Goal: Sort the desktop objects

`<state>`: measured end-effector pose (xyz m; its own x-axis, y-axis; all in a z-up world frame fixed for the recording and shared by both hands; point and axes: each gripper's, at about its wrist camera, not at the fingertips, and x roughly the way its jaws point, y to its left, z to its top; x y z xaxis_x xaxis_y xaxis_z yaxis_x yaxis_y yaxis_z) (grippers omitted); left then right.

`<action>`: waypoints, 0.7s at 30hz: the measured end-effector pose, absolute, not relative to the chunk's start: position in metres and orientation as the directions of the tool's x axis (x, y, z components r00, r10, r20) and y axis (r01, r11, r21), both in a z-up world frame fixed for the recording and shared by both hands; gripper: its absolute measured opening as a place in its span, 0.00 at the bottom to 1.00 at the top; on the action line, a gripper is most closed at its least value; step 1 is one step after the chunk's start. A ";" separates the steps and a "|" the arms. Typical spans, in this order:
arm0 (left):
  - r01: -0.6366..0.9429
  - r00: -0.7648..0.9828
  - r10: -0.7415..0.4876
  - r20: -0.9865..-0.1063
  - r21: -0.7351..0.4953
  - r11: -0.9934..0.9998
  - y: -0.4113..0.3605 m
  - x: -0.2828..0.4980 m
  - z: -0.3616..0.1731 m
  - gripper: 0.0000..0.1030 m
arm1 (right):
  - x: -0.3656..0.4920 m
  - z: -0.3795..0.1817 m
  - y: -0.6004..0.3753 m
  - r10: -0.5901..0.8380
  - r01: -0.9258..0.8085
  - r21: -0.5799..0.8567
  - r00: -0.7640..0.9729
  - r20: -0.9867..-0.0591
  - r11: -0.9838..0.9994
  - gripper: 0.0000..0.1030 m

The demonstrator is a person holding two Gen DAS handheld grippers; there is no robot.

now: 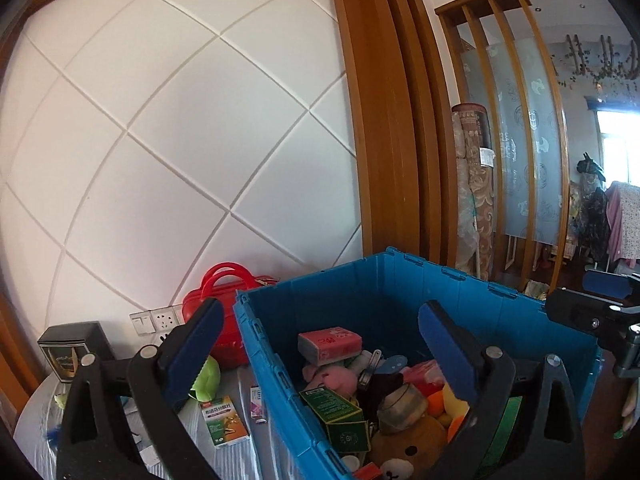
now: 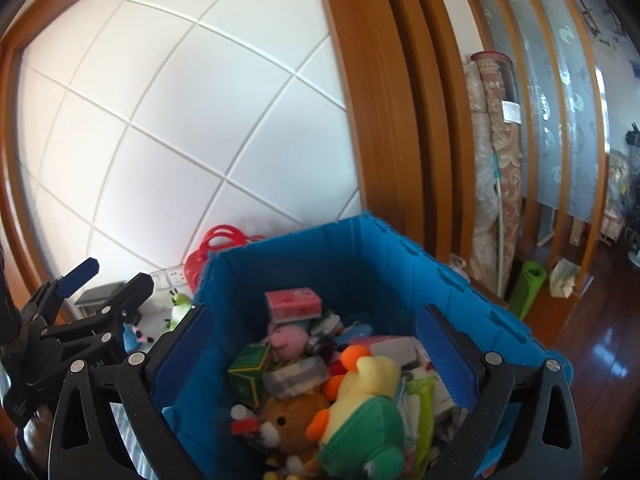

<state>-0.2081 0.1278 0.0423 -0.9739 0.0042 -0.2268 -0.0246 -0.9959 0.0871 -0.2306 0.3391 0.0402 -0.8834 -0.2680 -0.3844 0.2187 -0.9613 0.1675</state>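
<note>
A blue plastic bin [image 1: 260, 344] [image 2: 400, 240] stands on the table, piled with plush toys, small boxes and packets. A pink tissue packet [image 1: 330, 344] [image 2: 294, 305] lies on top at the back. A brown bear plush [image 1: 404, 448] and a yellow-and-green duck plush [image 2: 360, 412] lie at the front. My left gripper [image 1: 320, 346] [image 2: 114, 276] hangs open over the bin's left wall, holding nothing. My right gripper [image 2: 316, 344] [image 1: 588, 296] is open above the bin's contents and grips nothing.
Left of the bin, a medicine box [image 1: 224, 420], a green plush [image 1: 206, 376], a black box [image 1: 74, 350] and a red handbag [image 1: 224, 320] rest on the grey table by the wall. Rolled carpets [image 2: 496, 168] and a wooden screen stand to the right.
</note>
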 end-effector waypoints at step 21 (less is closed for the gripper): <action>0.200 -0.964 -0.216 -0.152 0.118 -0.973 -0.027 -0.050 0.013 0.96 | -0.099 0.001 0.188 -0.372 0.343 0.150 -0.883 -0.286 -0.927 1.00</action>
